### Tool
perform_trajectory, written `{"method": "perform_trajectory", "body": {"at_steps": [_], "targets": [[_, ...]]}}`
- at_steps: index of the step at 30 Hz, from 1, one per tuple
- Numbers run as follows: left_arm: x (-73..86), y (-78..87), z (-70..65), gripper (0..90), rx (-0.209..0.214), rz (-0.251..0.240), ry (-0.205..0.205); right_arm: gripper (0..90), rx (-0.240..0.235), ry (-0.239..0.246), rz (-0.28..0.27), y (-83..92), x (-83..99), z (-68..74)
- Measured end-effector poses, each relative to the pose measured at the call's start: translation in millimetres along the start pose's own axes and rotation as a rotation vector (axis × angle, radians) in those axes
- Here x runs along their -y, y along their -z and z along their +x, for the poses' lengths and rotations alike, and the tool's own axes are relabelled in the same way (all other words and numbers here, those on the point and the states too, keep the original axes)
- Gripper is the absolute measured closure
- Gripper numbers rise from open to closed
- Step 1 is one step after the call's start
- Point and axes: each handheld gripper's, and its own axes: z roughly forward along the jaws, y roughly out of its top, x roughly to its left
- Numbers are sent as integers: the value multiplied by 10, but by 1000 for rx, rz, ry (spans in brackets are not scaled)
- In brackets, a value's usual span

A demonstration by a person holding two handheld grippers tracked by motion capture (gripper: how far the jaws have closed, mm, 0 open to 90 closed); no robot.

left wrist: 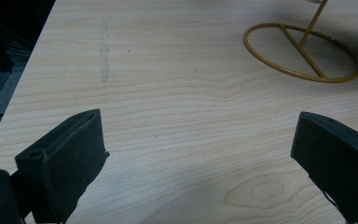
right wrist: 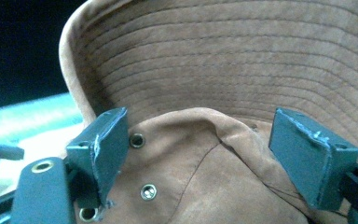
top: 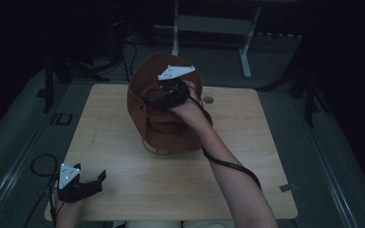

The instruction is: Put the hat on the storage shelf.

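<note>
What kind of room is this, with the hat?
Probably a lab or recording studio: a bare wooden table in a dark room, cables on grey flooring, hand-held grippers, and a brown hat on a gold wire stand.

A brown hat (top: 164,111) sits mid-table (top: 123,185) on a gold wire stand (left wrist: 303,53). At the hat's one o'clock, a grommet hole (top: 208,99). A metal frame (top: 214,23) stands at twelve o'clock, beyond the table.
</note>
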Motion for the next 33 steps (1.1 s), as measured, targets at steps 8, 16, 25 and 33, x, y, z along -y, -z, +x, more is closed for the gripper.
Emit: {"method": "perform_trajectory", "body": {"at_steps": [8,16,25,33], "targets": [[8,-14,-3,33,7,3,6,178,14,0,-47,255,23,-66],[12,-17,2,33,-2,5,9,169,30,-44,-61,490,171,-169],[11,-30,-22,33,-3,8,-2,174,20,-88,-32,757,436,-197],[16,-39,-40,33,-5,14,-7,174,26,-103,-3,912,768,-220]]}}
